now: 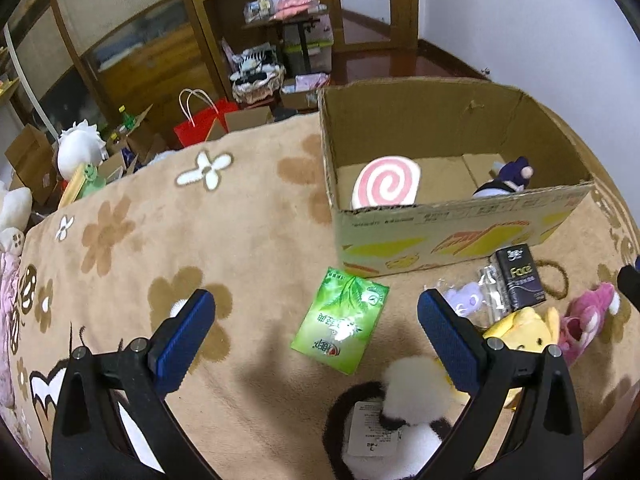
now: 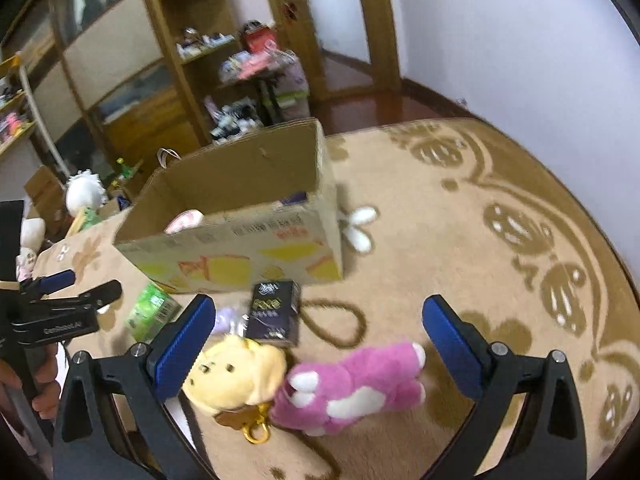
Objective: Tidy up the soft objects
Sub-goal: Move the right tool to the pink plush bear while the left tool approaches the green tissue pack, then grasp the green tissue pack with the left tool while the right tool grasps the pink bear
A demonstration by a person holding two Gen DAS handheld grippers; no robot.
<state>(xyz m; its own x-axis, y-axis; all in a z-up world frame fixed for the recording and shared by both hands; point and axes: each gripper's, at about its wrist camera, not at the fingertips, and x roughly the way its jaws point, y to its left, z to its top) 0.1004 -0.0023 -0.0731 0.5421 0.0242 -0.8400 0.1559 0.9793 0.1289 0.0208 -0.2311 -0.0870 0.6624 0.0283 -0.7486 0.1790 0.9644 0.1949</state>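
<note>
A cardboard box (image 1: 460,236) stands on the beige flowered blanket and holds a pink swirl plush (image 1: 386,186) and a dark purple plush (image 1: 508,180). My left gripper (image 1: 316,320) is open above a green tissue pack (image 1: 340,320); a black-and-white plush (image 1: 396,412) lies just below it. My right gripper (image 2: 320,336) is open over a yellow bear plush (image 2: 236,372) and a pink plush (image 2: 352,384). A black tissue pack (image 2: 274,312) lies in front of the box (image 2: 240,248). The left gripper (image 2: 60,304) shows at the left of the right wrist view.
A lilac toy in clear wrap (image 1: 468,300) lies beside the black pack (image 1: 518,280). Beyond the blanket's far edge are a red bag (image 1: 204,120), cartons, a white plush (image 1: 80,148) and wooden shelves (image 1: 240,0). A white wall (image 2: 520,40) is at the right.
</note>
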